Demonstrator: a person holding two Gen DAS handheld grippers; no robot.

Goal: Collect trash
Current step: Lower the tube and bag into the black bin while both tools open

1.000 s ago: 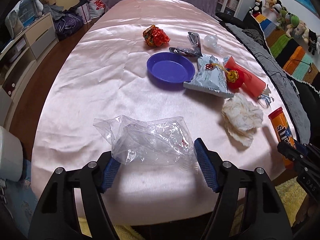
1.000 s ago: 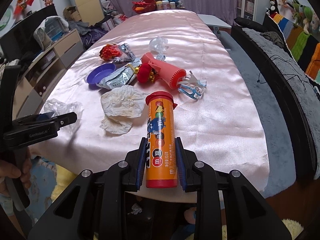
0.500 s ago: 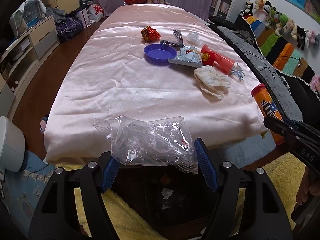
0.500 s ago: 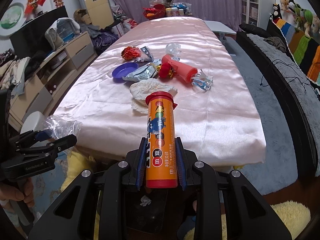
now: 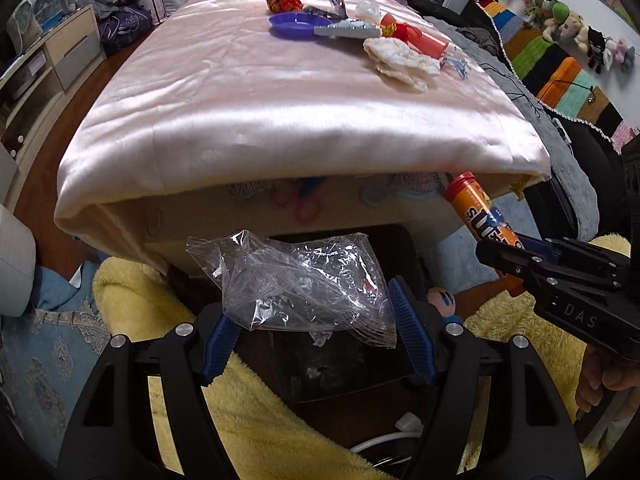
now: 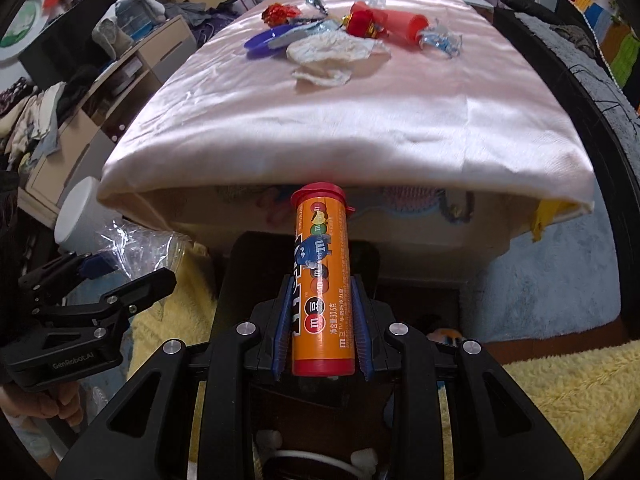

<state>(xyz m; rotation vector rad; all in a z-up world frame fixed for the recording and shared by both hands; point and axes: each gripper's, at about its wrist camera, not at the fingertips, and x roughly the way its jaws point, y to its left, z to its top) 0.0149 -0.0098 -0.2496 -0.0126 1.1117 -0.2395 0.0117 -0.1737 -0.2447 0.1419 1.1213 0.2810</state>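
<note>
Gripping bag [image 5: 304,280], contents maybe crumbs.

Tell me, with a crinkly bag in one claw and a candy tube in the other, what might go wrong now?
The clear plastic bag is thin and slippery; the left gripper pinches only its lower part, so it could slide free or cling to the pads when let go. The orange candy tube is round and smooth, held by the right gripper near its base, so it might tip or roll onto the yellow rug instead of the dark bin below.
</note>
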